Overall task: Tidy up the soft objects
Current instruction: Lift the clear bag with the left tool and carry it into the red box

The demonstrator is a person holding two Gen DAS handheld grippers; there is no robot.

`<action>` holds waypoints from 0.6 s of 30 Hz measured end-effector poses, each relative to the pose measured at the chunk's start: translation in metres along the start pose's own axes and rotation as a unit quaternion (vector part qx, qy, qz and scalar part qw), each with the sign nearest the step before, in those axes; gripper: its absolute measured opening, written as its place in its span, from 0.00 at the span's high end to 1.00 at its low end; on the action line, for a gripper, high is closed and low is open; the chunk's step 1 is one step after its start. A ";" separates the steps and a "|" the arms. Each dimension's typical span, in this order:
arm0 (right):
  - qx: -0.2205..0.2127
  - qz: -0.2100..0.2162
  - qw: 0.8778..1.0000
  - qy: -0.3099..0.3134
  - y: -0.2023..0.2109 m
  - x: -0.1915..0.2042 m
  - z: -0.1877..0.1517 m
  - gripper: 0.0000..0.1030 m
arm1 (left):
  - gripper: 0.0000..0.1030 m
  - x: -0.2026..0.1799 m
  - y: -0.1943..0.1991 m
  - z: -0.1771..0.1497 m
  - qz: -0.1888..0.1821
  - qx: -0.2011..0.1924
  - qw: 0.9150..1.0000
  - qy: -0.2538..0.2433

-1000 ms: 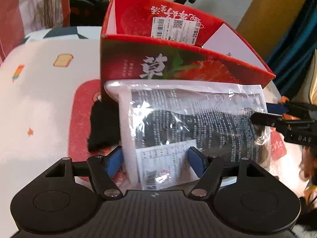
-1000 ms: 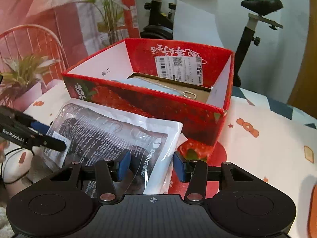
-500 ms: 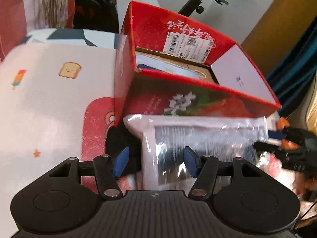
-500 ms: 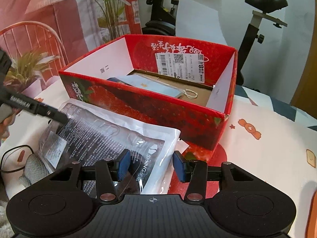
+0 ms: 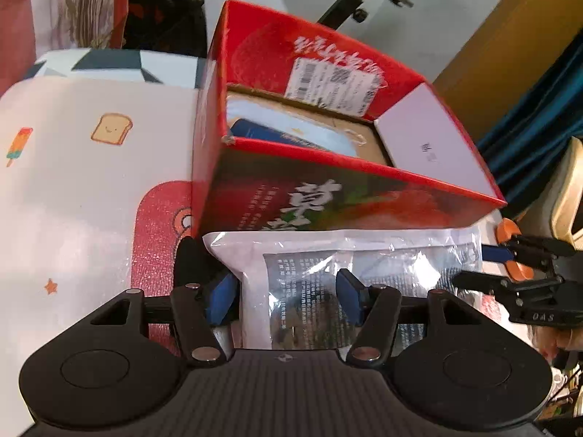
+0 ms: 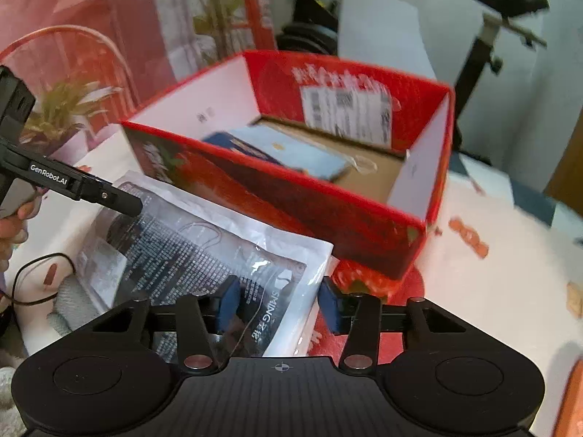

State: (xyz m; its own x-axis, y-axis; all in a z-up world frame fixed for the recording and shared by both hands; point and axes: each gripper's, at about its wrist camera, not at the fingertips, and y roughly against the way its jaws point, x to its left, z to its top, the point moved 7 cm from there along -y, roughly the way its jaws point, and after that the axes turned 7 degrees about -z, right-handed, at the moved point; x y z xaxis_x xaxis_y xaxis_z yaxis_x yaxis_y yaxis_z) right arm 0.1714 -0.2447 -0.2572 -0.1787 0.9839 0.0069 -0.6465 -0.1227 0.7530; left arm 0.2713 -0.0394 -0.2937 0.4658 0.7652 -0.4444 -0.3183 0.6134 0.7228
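Looking down along both grippers, we see each one tilted steeply toward the table (image 5: 83, 196), which wears a white cloth printed with toast, popsicles and stars. Nearest us, the left gripper (image 5: 288, 296) has the sealed plastic packet (image 5: 349, 266) between its blue pads; its jaws have just been closing and now stand part open around the packet's near left portion. We cannot tell whether the pads actually press on the plastic. The right gripper (image 6: 278, 302) straddles the packet's (image 6: 204, 251) opposite corner, jaws part open, the left pad over the printed film and the right pad just beyond the white edge; again we cannot tell whether it pinches.

The packet lies flat on the table, just in front of the red strawberry box (image 5: 328, 196), its far edge close against the box's near wall. A dark cloth (image 5: 189, 262) peeks out at the packet's left side in the left wrist view only.

The right wrist view shows the left gripper (image 6: 120, 202) coming in from the left, its fingertip over the packet, with a person's fingers (image 6: 18, 218) behind it and a black cable (image 6: 43, 273) on the table. The left wrist view shows the right gripper (image 5: 484, 266) entering from the right.

Farther off, the box (image 6: 291, 196) stands open, holding a pale blue packet (image 6: 291, 153) on its cardboard floor, with a white label (image 6: 346, 109) on the far wall. Beyond it, an exercise bike (image 6: 503, 29) and potted plants (image 6: 65, 109) are visible.
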 end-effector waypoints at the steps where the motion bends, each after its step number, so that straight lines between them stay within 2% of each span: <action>1: -0.007 -0.001 1.000 0.008 0.006 0.003 0.002 0.60 | 0.40 -0.003 0.007 -0.001 -0.001 -0.006 1.000 -0.006; 6: -0.041 0.003 0.999 0.025 0.035 0.011 0.015 0.70 | 0.40 -0.010 0.038 -0.003 -0.006 -0.037 0.999 -0.021; 9: -0.061 0.001 0.998 0.031 0.049 0.014 0.025 0.74 | 0.47 -0.014 0.051 -0.003 0.002 -0.056 0.998 -0.023; 13: -0.090 0.006 0.996 0.028 0.065 0.017 0.041 0.75 | 0.49 -0.023 0.070 0.002 0.005 -0.091 0.996 -0.021; 18: -0.131 0.004 0.991 0.024 0.087 0.017 0.063 0.76 | 0.49 -0.041 0.102 0.022 -0.001 -0.149 0.988 -0.050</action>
State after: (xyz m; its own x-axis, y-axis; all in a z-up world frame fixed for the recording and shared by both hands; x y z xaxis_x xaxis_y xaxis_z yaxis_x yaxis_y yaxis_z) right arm 0.1586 -0.2309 -0.1504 -0.2164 0.9760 -0.0241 -0.8138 -0.1667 0.5567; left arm 0.2379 -0.0125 -0.1901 0.5415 0.7502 -0.3795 -0.5396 0.6563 0.5273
